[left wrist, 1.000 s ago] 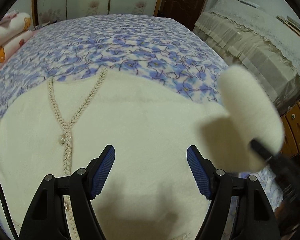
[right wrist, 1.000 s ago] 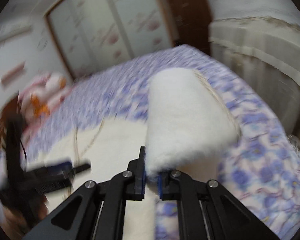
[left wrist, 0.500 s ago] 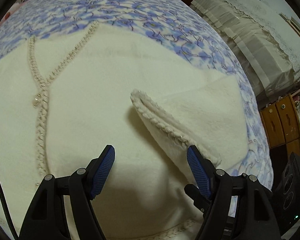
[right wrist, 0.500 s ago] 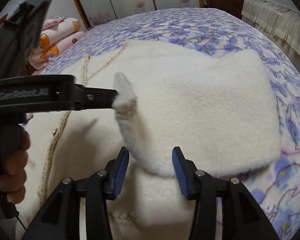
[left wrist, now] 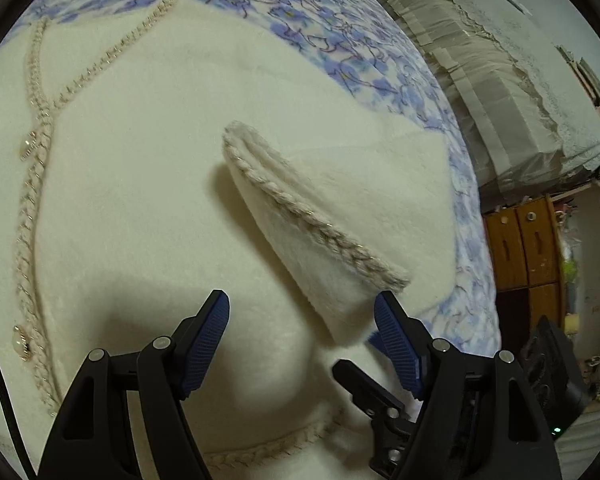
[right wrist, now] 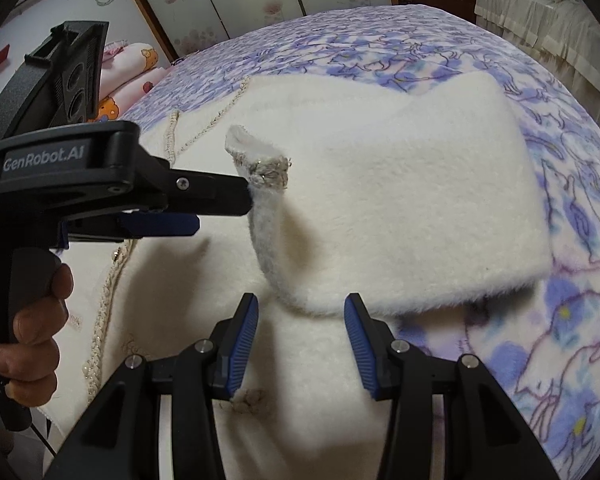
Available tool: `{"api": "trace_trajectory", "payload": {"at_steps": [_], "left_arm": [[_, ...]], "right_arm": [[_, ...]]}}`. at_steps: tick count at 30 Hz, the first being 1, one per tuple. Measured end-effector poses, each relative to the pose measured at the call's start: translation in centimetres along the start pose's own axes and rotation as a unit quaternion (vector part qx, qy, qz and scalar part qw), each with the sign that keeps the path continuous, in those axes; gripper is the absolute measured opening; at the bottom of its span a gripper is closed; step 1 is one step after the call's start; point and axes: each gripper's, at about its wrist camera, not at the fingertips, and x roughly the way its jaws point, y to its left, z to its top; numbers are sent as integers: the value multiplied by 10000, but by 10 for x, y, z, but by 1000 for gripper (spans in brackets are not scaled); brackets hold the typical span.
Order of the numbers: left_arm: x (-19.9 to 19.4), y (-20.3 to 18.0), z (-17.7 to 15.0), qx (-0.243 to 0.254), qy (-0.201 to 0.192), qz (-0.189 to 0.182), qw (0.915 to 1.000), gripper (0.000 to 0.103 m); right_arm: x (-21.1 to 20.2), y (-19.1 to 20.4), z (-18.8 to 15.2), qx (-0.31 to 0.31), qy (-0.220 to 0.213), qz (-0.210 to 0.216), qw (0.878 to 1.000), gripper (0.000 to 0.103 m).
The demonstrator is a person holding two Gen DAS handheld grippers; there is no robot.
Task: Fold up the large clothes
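item: right hand-held gripper (right wrist: 299,342), nearest in its own view. jaws apart, nothing between them; blue pads hover just above the cream cloth.

item: left hand-held gripper (left wrist: 302,338), nearest in its own view. jaws apart, nothing clamped. in the right wrist view its body enters from 9 o'clock, held by the person's left hand (right wrist: 32,332), its tip just beside the cuff; whether it touches the cuff cannot be told.

item: folded sleeve (right wrist: 400,208), cream fleece, lying across the cardigan's chest. from the right hand-held gripper it sits at 12 o'clock, its near folded edge just beyond the pads. from the left hand-held gripper its near corner lies just inside the right-hand pad and its long axis runs from about 4 o'clock up toward 11 o'clock. the right hand-held gripper looks the nearer to that edge.

item: cuff (left wrist: 312,216), braided trim with a metallic thread, standing up a little, not pressed flat. judgement: the sleeve fold looks laid but not smoothed, so the next move likely turns on the near edge or the raised cuff.

item: cardigan (left wrist: 132,184), large, cream, plush nap, spread front-up on the bed. braided v-neck and placket at 10 o'clock in the left wrist view, pale buttons on it, braided hem near the bottom.

item: bedspread (right wrist: 572,320), blue-and-lilac floral, beneath the garment.

item: covered furniture (left wrist: 500,80), far, at 2 o'clock.
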Motion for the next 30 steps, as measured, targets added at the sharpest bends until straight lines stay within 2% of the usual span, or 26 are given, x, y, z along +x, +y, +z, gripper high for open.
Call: {"api": "trace_trajectory", "payload": {"at_steps": [2, 6, 12, 13, 14, 15, 17, 19, 20, 21, 23, 24, 25, 28, 30], "left_arm": [[-1, -1, -2, -14, 29, -183, 9998, 74], [-1, -2, -5, 36, -28, -196, 9998, 74], [20, 10, -4, -189, 108, 10, 9998, 74], [21, 11, -4, -211, 88, 22, 9997, 66], [21, 11, -4, -204, 26, 59, 9998, 52], [21, 9, -4, -148, -24, 158, 9998, 17], [20, 3, -2, 24, -90, 463, 9989, 15], [7, -12, -2, 478, -444, 827, 9944, 14], [1, -18, -1, 692, -588, 1005, 9908, 14], [-8, -29, -2, 1044, -820, 1318, 9823, 14], [-27, -52, -2, 1738, -1366, 1929, 9560, 14], [-42, -61, -1, 2085, -1706, 2208, 9374, 14], [-53, -65, 1, 2230, -1898, 2327, 9274, 14], [-92, -60, 13, 2359, -2358, 2580, 9067, 14], [-110, -45, 23, 2249, -2477, 2774, 9006, 14]], "right_arm": [[1, 3, -1, -30, -15, 10, 10000, 45], [5, 10, -3, -113, 53, 97, 9999, 45], [5, 14, -7, -162, 91, 96, 9998, 45], [5, 13, -7, -155, 97, 84, 9998, 45], [5, 13, -7, -146, 112, 65, 9998, 45], [4, 12, -7, -135, 124, 43, 9998, 45], [2, 9, -7, -112, 134, 8, 9998, 45], [-1, 7, -7, -100, 119, -34, 9999, 45], [-3, 6, -7, -99, 101, -62, 9999, 45], [-5, 5, -7, -99, 87, -89, 9999, 45], [-9, 4, -7, -97, 51, -137, 9998, 45], [-12, 3, -6, -101, 28, -166, 9998, 45], [-14, 3, -6, -109, 7, -196, 9997, 45], [-21, 2, -4, -140, -59, -285, 9995, 45], [-24, 2, -4, -143, -63, -309, 9994, 45]]}}
